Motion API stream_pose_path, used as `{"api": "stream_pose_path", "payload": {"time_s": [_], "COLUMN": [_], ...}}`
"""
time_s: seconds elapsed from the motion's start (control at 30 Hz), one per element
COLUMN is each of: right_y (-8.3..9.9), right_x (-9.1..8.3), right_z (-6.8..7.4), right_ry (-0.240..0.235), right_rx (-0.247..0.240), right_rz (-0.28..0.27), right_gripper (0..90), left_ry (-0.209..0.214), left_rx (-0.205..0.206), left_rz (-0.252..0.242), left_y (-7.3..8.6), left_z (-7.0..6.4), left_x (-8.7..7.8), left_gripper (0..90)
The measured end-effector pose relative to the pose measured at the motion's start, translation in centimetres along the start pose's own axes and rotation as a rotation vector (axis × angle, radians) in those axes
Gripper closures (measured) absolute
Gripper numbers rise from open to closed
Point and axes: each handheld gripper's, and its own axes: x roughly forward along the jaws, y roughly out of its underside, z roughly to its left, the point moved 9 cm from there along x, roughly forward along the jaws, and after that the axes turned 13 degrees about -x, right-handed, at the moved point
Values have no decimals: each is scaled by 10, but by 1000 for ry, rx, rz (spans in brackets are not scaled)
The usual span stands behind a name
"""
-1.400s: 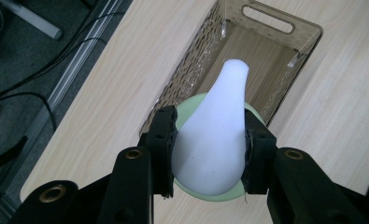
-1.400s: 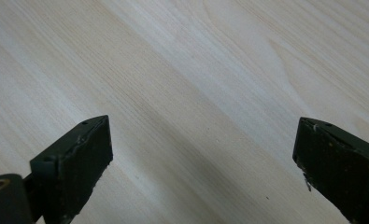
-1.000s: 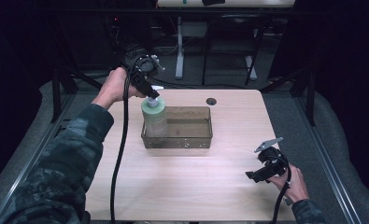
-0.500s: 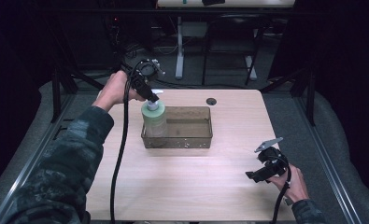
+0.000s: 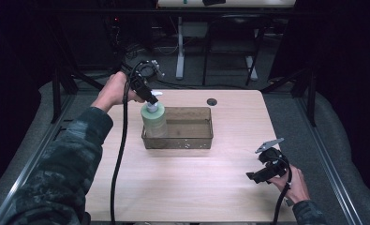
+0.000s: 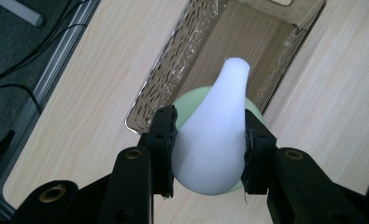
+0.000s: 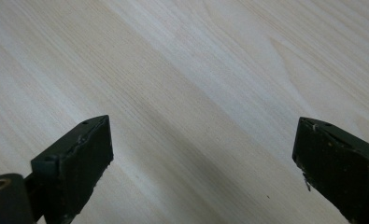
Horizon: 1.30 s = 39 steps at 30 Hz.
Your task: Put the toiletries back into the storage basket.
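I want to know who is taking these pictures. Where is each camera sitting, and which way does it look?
High view: above the person's side, looking forward and down on the table; both forearms, left gripper and right gripper show.
Left gripper view: rides the left gripper, looking down its jaws, shut on the white pump top of the green bottle, over the tray.
Right gripper view: rides the right gripper, facing bare wood between its open jaws.
High and left gripper views share bottle and tray.

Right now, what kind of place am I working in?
Probably a lab or recording workstation, not a home: a bare wooden table in a dark room, cables on the floor behind, another desk's legs, and a cabled left gripper gripping a pump bottle.
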Motion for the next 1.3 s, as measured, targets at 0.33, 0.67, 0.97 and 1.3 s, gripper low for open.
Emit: {"api": "stream_pose_path", "payload": {"time_s": [0.33, 0.67, 0.97, 1.3], "right_y": [-1, -1, -1, -1], "right_x": [-1, 0, 0, 0], "right_z": [1, 1, 2, 2], "right_ry": [0, -2, -4, -7], "right_rx": [-1, -1, 4, 4], "right_rz": [0, -2, 1, 1], "right_gripper": [49, 49, 50, 50], "left_ry": [30, 67, 58, 36], "left_rx": [-43, -80, -113, -149], "left_rz": [-13, -45, -108, -180], "left_y": [2, 0, -5, 1], "left_z": [3, 0, -3, -1], "left_x": [1, 3, -4, -18], "left_gripper": [628, 518, 197, 109]}}
